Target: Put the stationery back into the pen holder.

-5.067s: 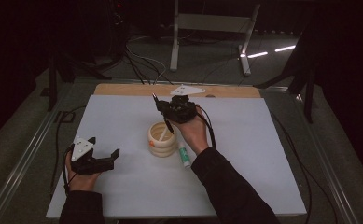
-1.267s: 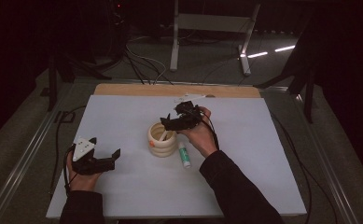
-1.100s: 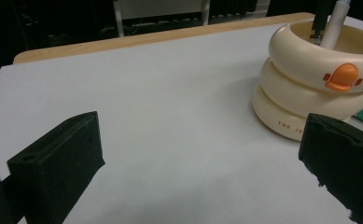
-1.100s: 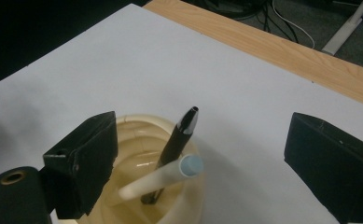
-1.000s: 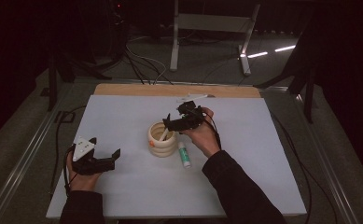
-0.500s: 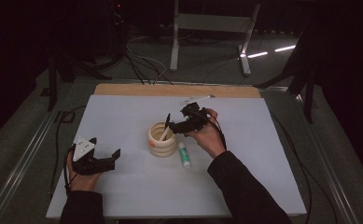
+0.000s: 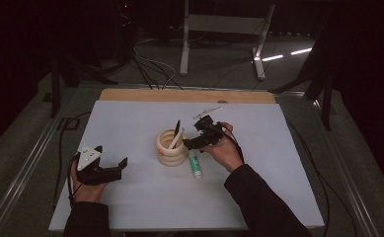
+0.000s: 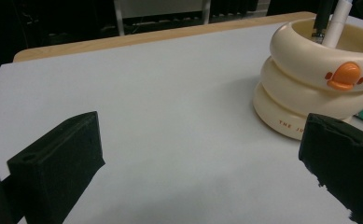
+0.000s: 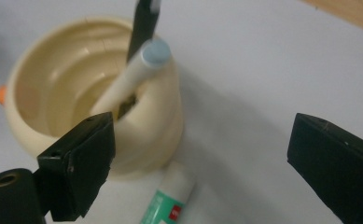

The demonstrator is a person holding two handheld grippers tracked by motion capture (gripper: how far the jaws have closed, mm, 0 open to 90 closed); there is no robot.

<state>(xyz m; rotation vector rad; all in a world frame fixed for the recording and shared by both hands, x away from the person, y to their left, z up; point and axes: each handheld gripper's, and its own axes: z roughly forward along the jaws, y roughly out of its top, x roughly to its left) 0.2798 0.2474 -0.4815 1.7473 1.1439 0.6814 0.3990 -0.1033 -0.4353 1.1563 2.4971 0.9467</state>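
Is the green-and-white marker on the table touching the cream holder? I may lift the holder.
Touching: in the right gripper view the marker rests its white end against the base of the cream holder.

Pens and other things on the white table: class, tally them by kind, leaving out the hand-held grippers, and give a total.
Holder: 1
Pens standing in the holder: 2, a black pen and a white pen
Marker lying beside the holder: 1
Total: 4
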